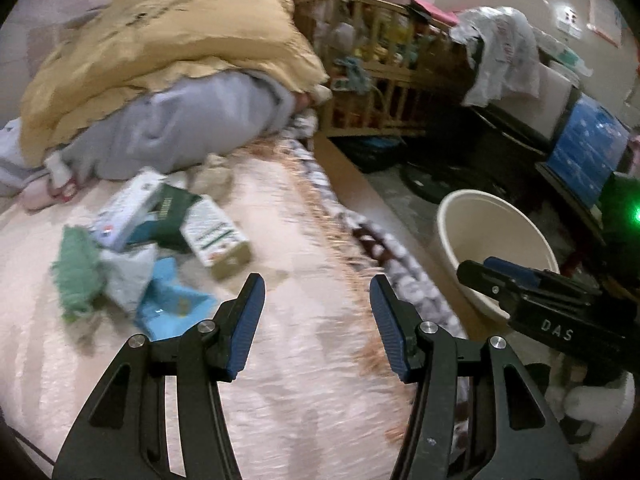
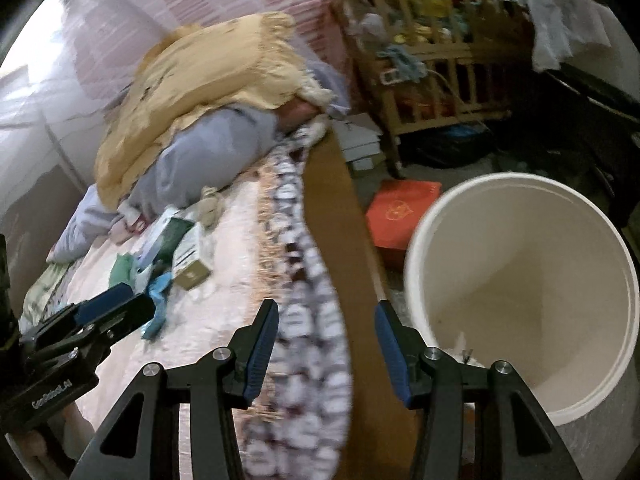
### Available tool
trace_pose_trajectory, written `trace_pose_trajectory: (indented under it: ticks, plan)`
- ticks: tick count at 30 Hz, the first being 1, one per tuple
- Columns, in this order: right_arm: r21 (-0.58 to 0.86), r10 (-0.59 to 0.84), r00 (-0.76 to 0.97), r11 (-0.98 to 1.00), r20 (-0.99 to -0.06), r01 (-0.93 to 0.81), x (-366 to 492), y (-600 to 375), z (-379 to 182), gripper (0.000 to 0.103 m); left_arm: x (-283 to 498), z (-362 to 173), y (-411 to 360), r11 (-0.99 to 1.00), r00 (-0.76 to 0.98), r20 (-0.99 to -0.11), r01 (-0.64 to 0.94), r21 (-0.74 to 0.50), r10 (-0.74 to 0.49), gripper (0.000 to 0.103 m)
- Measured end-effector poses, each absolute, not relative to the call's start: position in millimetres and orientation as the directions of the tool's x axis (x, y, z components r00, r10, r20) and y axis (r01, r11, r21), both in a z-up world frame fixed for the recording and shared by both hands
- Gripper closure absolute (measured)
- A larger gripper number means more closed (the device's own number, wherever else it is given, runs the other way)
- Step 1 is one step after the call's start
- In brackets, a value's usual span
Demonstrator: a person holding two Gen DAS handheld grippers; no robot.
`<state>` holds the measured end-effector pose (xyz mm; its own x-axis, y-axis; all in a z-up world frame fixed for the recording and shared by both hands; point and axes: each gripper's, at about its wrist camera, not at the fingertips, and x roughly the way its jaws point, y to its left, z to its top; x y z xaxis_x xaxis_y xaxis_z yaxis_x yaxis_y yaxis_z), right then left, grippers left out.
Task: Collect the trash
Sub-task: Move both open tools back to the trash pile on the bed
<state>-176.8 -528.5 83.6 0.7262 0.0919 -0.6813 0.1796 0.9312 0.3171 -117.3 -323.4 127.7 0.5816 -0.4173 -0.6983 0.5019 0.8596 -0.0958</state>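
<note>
My left gripper (image 1: 316, 304) and right gripper (image 2: 326, 330) both stand wide and empty; the trash pile (image 1: 160, 236) lies on the bed (image 1: 288, 400), left of and ahead of both tools, and the cream bin (image 2: 520, 292) stands on the floor beside the bed. I judge the white-and-green carton (image 1: 216, 236) light, stiff and crushable, best pinched across its narrow sides; the blue wrapper (image 1: 172, 304) looks limp and slippery. Carton print is blurred; "DAS" is legible on my right tool in the left view.

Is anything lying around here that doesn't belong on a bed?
Yes. A heap of litter sits on the bed: small cartons, a green scrap and a blue wrapper, tumbled over each other. The bin stands on the floor beside the bed, nearly empty. Both tongs, left and right, are open, holding nothing.
</note>
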Motion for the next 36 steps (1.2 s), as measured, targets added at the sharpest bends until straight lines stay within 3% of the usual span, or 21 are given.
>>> trace_pose_trajectory:
  ticks: [6,32,36]
  plan:
    - [0.292,0.123,0.736,0.951,-0.666,0.105,-164.1,-490.8,95.8,0.042,-114.6,133.1,-284.6,0.902,0.632,-0.689,0.424,-0.078,-0.356,0.05]
    - [0.226,0.291,0.681,0.956,-0.671,-0.186,-114.0,-356.4,99.6,0.039,-101.5,117.2,-97.9,0.976,0.668,-0.712,0.158,-0.147,-0.216,0.045]
    - [0.23,0.312,0.661,0.95,-0.683,-0.211,-106.5,-346.5,94.1,0.034,-96.0,112.0,-85.5,0.976,0.656,-0.722,0.14,-0.166,-0.217,0.045]
